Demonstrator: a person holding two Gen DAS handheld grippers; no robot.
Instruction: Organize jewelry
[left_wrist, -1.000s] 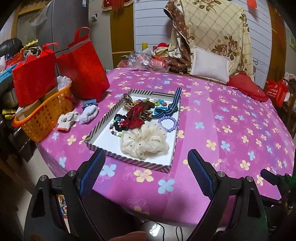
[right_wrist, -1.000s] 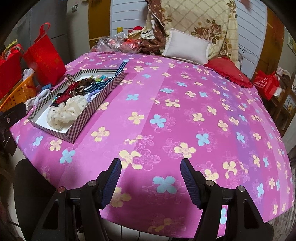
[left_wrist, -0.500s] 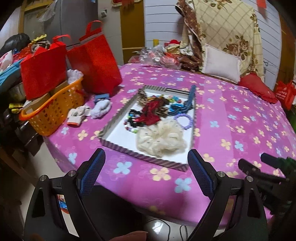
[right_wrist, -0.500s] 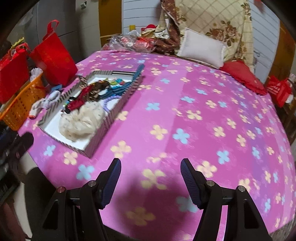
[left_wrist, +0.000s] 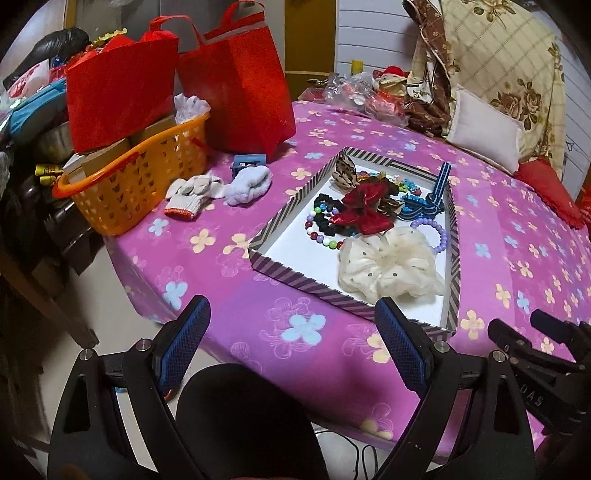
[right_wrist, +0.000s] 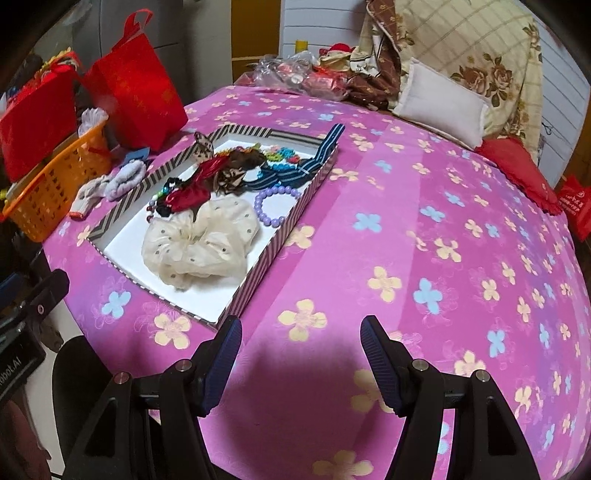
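Both our tongs, left tongs (left_wrist: 291, 345) and right tongs (right_wrist: 301, 354), have closed in on the striped tray (left_wrist: 284, 275), gaping, empty. Jewelry lies ahead; left is nearer.

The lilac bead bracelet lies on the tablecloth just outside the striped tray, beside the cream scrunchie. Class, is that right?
Not quite. The lilac bead bracelet lies inside the striped tray, on its white floor, not out on the tablecloth. It is beside the cream scrunchie, as stated. The right wrist view shows this best.
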